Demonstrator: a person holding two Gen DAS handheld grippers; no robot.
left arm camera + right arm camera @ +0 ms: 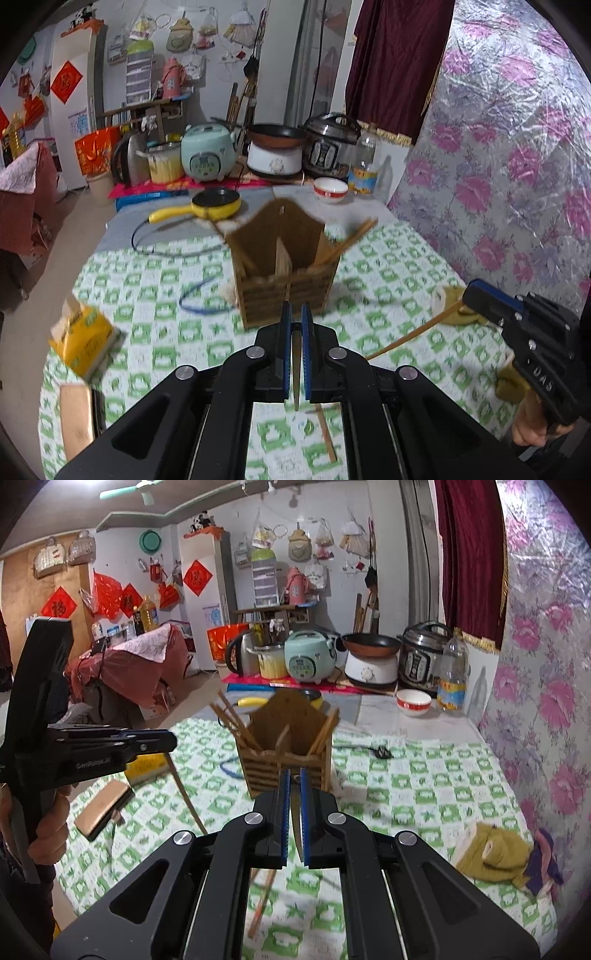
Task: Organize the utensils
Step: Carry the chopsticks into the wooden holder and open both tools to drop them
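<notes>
Chopsticks, light, stiff and slippery, demand a mid-shaft grip: left tool (296, 321) clamps one chopstick (184, 794), right tool (294, 790) another (413, 334), both short of the wooden holder (284, 266).

I'm looking into a lived-in home, a combined kitchen and living room. Behind the desk (424, 775) with its green-checked cloth stand a mint rice cooker (309, 657), a pressure cooker (424, 661) and a kettle (240, 657). Left of the rice cooker, red paper decorations (197, 578) hang on the wall; above it, bags (299, 542) hang from hooks.
</notes>
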